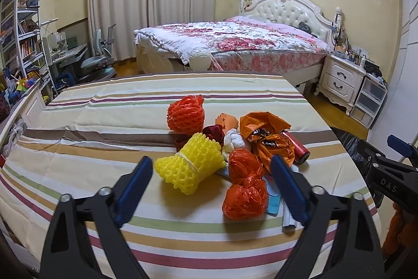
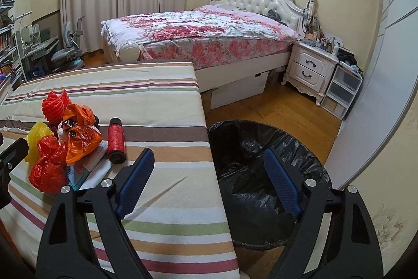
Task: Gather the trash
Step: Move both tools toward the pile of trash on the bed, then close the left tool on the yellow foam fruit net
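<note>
The trash sits in a heap toward the right edge of the striped mattress [image 1: 104, 122]: a yellow foam net [image 1: 189, 165] nearest my left gripper [image 1: 211, 190], a knotted red bag [image 1: 245, 187] touching it on the right, an orange foam net [image 1: 186, 114] behind, a crumpled orange bag [image 1: 263, 134] and a red can [image 2: 115, 139] lying on its side at the heap's right. Flat paper packets [image 2: 96, 169] lie under the bags.

My left gripper is spread wide and empty, with the yellow net and the red bag between its fingers. I judge the yellow net the easiest first pick: I should close across its tied waist, where it is narrow, and squeeze gently since foam springs back.

My right gripper [image 2: 209, 184] is also wide and empty, hovering over the mattress edge and the black-lined bin [image 2: 261, 148] on the floor just beside it. It hangs in the left gripper's way to the bin, so I would move it aside. The red bag touches the net and may drag along.
</note>
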Tool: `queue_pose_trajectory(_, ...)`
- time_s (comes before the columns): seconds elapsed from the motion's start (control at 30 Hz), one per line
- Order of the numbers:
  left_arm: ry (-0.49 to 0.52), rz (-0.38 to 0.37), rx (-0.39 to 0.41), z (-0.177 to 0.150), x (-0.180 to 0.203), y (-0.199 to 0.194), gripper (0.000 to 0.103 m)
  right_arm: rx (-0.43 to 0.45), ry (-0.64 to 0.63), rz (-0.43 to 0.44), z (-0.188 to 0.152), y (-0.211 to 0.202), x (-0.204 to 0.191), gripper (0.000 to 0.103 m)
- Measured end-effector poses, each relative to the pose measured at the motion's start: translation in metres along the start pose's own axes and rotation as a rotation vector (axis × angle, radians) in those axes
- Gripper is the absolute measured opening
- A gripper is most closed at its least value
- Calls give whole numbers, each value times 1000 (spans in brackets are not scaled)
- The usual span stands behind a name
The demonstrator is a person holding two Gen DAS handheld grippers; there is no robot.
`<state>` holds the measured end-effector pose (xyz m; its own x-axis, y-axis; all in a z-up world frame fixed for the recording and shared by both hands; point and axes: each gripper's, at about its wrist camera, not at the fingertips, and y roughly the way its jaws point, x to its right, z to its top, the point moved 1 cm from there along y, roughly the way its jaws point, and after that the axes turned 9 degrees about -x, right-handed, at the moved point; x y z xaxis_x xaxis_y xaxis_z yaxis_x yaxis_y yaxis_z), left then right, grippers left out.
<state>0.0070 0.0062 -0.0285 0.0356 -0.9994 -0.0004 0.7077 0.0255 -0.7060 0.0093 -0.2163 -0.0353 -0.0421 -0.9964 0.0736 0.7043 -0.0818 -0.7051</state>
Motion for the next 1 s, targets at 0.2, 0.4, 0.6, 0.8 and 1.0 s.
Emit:
queue_pose_trajectory(0.2, -10, -2, -23, -3, -8, -1, 66, -4, -1, 23, 3, -2, -10, 72)
queue_pose_trajectory(0.4, -26, 14, -37, -5, -21, -2, 66, -15, -13, 61, 2, -4, -19, 68)
queue_pose_trajectory(0.6, -3, 33, -52, 1, -24, 8, 67, -23, -20, 78, 3, -6, -24, 68)
queue_pose_trajectory(0.8, 22, 33, -77, 9, -29, 22, 73, -38, -22, 88, 4, -7, -26, 68)
queue_pose_trajectory(1.0, 59, 18, -95, 6, -25, 28, 54, -45, -33, 94, 5, -7, -29, 68)
